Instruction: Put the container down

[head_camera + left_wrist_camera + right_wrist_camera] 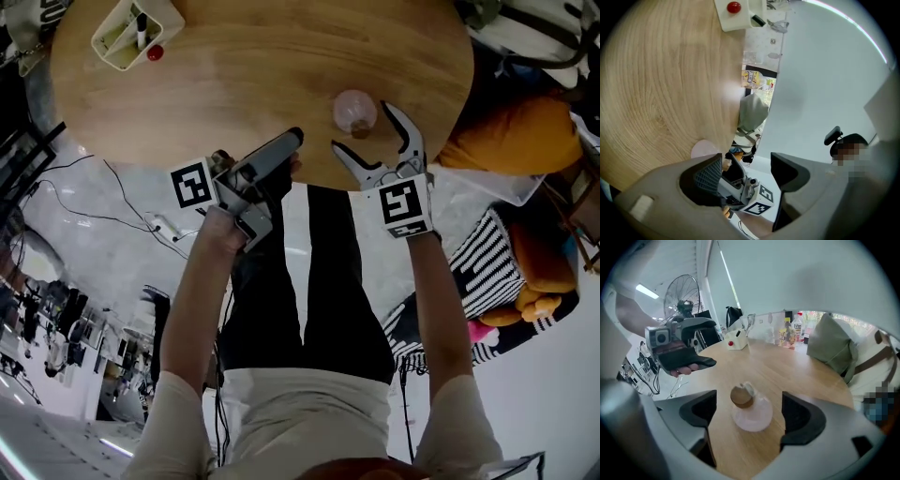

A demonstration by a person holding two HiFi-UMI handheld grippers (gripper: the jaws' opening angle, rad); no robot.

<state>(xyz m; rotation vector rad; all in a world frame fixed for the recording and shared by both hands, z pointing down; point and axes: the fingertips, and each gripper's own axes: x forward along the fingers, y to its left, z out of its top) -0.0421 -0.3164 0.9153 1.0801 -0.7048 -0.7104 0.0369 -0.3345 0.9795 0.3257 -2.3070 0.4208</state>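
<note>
A white organiser [136, 33] sits far left on the round wooden desk [262, 66]. The left hand-held gripper [286, 145] hovers at the near edge, jaws apart and empty. The pink, cork-stopped container [354, 111] rests on the desk between the wide-open jaws of the right hand-held gripper [361, 127], untouched. The placing looks done; next, the gripper should draw straight back without clipping the container. An orange cushion [511, 136] lies to the right.

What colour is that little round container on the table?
The container is pale translucent pink, with a brown stopper. Right gripper view shows it best.

Round wooden table [262, 66] over glossy white floor [94, 253], orange cushion [520, 136] beside it, standing fan [682, 294] beyond.
</note>
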